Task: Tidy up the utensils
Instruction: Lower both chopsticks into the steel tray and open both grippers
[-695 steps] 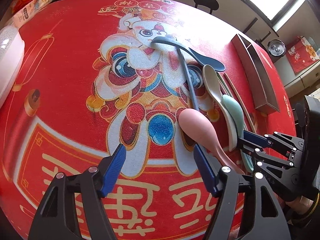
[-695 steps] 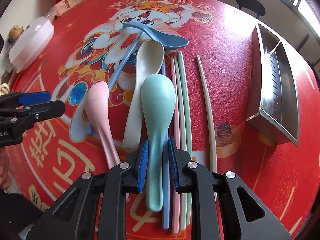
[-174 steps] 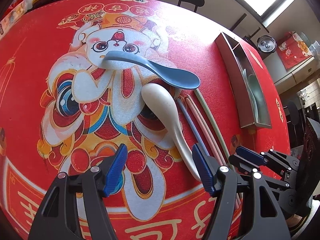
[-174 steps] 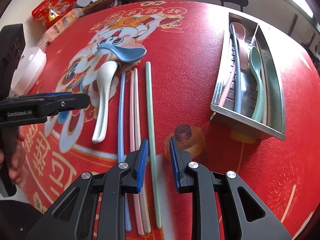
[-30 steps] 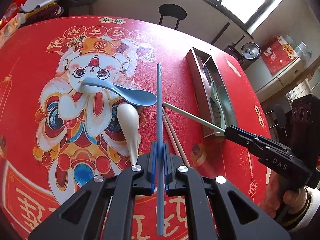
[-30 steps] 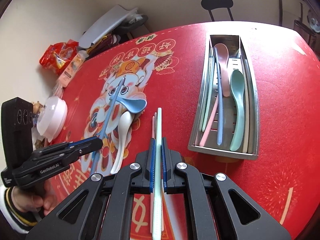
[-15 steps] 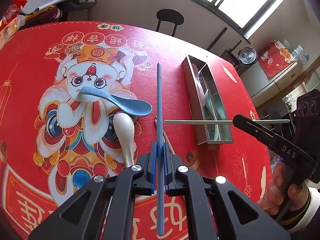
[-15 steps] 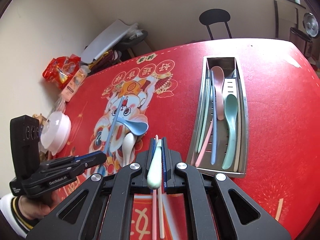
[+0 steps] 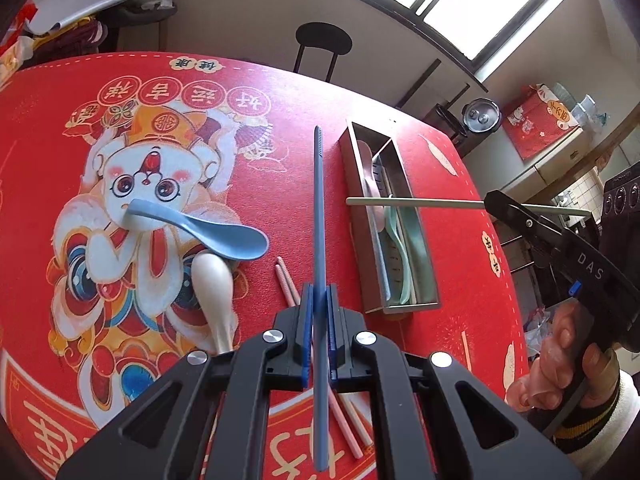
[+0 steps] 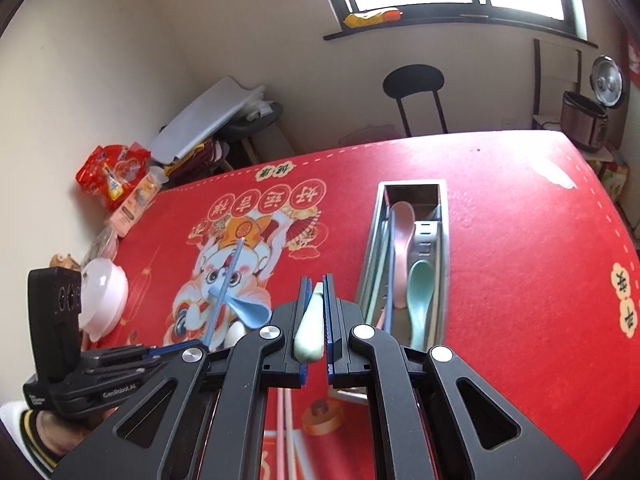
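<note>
The desk [image 9: 460, 184], covered by a red festive cloth printed with a cartoon figure, carried a long stainless steel utensil tray [image 10: 444, 216] with two lengthwise compartments; a pink spoon [image 10: 402, 220] and a mint green spoon [image 10: 418, 292] lay inside it among several chopsticks. The left gripper [image 9: 319, 336] had its fingers pressed together on a blue plastic chopstick [image 9: 319, 208], which pointed away over the cloth, just beside the tray's near long wall. The right gripper [image 10: 314, 316] had its fingers pinched on a pale green chopstick [image 10: 310, 324]; in the left wrist view that chopstick [image 9: 416, 201] ran crosswise above the tray, raised off the cloth. A blue flat spoon [image 9: 224, 232] rested on the cartoon figure, its bowl overlapping the bowl end of a cream white spoon [image 9: 216, 292] lying beside it. Two pink chopsticks [image 9: 286, 282] lay side by side on the cloth between the cream spoon and the tray, partly hidden under the left gripper
</note>
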`<state>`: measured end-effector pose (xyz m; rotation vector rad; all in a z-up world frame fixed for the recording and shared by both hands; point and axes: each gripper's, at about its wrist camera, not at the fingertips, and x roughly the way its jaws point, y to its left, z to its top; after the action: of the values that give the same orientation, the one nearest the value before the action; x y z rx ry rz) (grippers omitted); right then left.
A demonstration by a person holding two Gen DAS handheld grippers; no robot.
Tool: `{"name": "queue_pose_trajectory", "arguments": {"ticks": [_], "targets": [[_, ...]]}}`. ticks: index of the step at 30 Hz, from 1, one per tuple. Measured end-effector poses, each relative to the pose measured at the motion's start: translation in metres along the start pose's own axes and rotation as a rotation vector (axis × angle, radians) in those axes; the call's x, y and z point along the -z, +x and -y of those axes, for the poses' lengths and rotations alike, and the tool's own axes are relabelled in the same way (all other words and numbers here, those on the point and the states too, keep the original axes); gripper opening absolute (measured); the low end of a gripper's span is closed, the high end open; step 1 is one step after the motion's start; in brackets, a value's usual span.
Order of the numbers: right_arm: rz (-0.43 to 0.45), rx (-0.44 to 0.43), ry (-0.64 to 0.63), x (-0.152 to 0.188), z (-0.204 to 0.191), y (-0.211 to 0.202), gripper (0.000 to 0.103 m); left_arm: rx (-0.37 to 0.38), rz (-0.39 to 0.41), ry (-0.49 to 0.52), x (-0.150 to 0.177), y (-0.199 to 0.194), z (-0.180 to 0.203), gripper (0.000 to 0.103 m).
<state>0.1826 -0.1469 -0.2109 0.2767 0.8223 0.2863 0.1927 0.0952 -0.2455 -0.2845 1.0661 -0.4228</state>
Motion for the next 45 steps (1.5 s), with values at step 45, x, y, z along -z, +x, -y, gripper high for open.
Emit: {"name": "queue_pose_trajectory", "arguments": {"ticks": [45], "targets": [[-0.205, 0.254, 0.104, -0.016, 0.085, 0.101, 0.006, 0.042, -0.210, 0.020, -0.089, 0.174, 0.071, 0.006]]}}
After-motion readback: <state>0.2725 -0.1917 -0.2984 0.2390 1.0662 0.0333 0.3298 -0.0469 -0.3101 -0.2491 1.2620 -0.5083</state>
